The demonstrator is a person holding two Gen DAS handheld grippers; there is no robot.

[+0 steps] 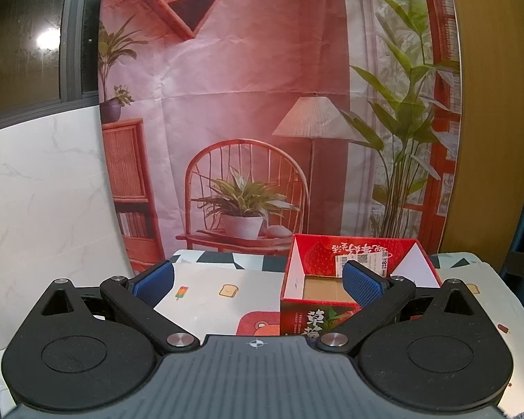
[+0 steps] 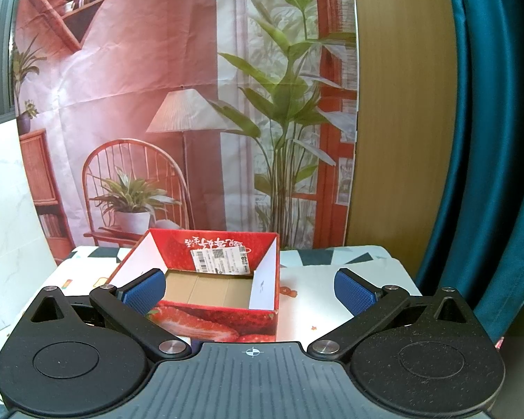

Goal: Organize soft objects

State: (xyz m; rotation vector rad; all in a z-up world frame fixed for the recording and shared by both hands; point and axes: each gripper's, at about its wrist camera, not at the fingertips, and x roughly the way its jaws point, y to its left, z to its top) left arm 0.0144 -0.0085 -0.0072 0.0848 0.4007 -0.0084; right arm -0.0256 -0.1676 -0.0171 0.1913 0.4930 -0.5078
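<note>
A red strawberry-printed cardboard box (image 1: 298, 310) (image 2: 213, 321) stands open-topped on the table, its brown floor bare and a white shipping label on its far inner wall. My left gripper (image 1: 258, 284) is open and holds nothing; the box sits behind its right finger. My right gripper (image 2: 249, 288) is also open and holds nothing, with the box between and behind its fingers, nearer the left one. No soft object shows in either view.
A tablecloth (image 1: 209, 296) (image 2: 314, 279) with cartoon prints covers the table. A printed room backdrop (image 1: 227, 104) hangs behind. White marble panel (image 1: 42, 192) at left, wooden panel (image 2: 401, 139) and teal curtain (image 2: 489, 139) at right.
</note>
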